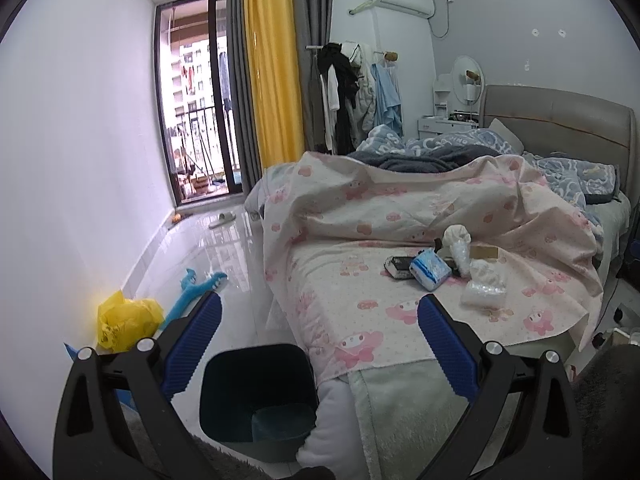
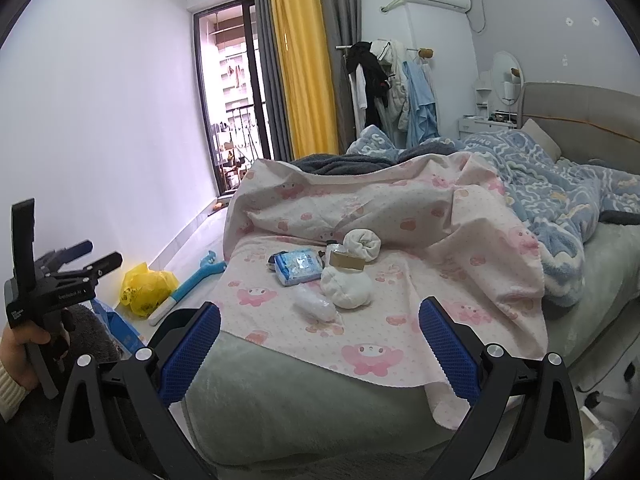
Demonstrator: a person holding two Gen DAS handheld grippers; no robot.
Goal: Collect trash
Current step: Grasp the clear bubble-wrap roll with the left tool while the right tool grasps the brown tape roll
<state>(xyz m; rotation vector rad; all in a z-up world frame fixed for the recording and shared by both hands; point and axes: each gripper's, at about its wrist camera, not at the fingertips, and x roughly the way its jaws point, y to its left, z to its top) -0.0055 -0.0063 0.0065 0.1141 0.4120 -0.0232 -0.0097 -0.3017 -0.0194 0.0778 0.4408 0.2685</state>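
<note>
Trash lies in a cluster on the pink patterned sheet of the bed: a blue tissue pack, white crumpled wads, a clear plastic wrap, a brown cardboard piece and a dark packet. A dark bin stands on the floor at the bed's foot, just below my left gripper, which is open and empty. My right gripper is open and empty, near the bed's front edge, short of the trash. The left gripper also shows in the right wrist view.
A yellow plastic bag and a blue toy lie on the tiled floor by the left wall. A blue blanket is heaped on the bed's right. A clothes rack and balcony door are at the far end.
</note>
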